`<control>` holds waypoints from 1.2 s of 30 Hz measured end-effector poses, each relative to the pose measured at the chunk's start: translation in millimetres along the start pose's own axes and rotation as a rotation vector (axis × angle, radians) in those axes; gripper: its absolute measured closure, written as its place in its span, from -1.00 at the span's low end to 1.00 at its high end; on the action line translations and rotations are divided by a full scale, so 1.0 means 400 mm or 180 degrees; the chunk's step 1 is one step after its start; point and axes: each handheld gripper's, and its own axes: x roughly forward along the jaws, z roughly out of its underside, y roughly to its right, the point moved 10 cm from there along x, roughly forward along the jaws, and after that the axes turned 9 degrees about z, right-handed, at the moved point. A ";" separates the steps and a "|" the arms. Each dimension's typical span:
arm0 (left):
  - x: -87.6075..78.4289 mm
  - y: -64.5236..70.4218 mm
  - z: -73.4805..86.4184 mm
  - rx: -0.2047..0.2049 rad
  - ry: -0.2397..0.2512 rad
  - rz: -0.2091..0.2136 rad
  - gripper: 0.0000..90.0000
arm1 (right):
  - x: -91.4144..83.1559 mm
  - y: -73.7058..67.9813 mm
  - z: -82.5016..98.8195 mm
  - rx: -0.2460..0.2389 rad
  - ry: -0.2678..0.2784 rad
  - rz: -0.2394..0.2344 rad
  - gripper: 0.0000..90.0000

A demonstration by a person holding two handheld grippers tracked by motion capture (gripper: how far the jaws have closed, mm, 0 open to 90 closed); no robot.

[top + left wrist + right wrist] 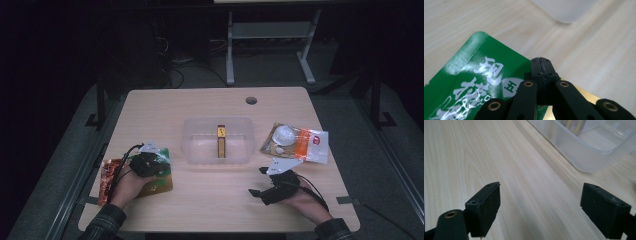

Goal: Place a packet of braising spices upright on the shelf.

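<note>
Gripping the green snack packet [471, 85] at its edge, left tongs [148, 163] are clamped together on it at the worktop's [210, 200] front left, short of the clear plastic bin [218, 161]. Right tongs [540, 207] idle, jaws apart, empty. One yellow stick pack [220, 141] already binned; orange packet [105, 180] and right-side packets [296, 142] likely left.

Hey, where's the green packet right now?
In the high view the green packet lies near the table's front left, under the left tongs, beside an orange packet, left of the clear tub.
</note>
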 end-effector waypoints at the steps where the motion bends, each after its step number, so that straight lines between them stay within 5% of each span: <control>1: 0.001 0.010 0.002 0.0009 0.0002 0.0038 1.00 | 0.000 0.000 0.000 -0.0009 0.0000 -0.0001 -0.65; 21: 0.058 0.183 -0.006 0.0388 -0.0097 0.0480 1.00 | 0.003 0.002 -0.001 -0.0030 -0.0004 0.0018 -0.65; 36: 0.178 0.385 -0.072 0.0706 -0.0090 0.0967 1.00 | -0.002 0.012 -0.002 0.0013 0.0003 0.0045 -0.65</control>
